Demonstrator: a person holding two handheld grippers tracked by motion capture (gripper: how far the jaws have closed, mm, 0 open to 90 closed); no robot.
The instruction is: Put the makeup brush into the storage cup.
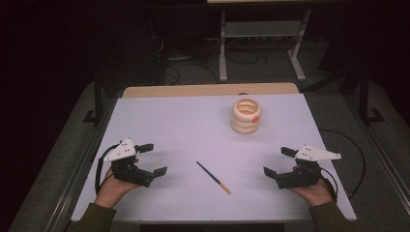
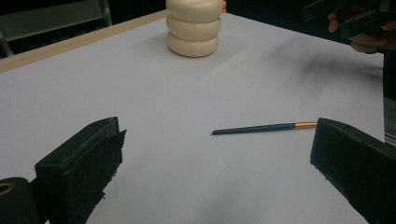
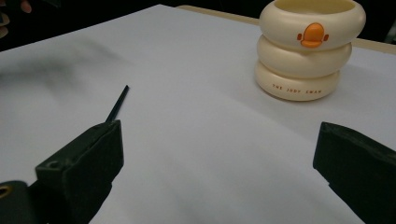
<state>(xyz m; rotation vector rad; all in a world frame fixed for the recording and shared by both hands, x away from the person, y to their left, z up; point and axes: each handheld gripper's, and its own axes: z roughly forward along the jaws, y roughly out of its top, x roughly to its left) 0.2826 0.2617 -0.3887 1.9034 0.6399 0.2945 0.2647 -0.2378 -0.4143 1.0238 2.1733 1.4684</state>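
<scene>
Left gripper at 8 o'clock on the tabletop: fingers spread wide, nothing between them, not touching anything; its hand partly hidden under the body. Chopstick lies flat at 6 o'clock, between the grippers, apart from both. In the left gripper view its gold end is cut off by the right-hand finger; in the right gripper view only the dark tip clears the left-hand finger. Cream ringed cup stands upright at 1 o'clock, well clear of the chopstick; its top is cropped in the left gripper view. Right gripper at 4 o'clock: fingers wide open, empty.
</scene>
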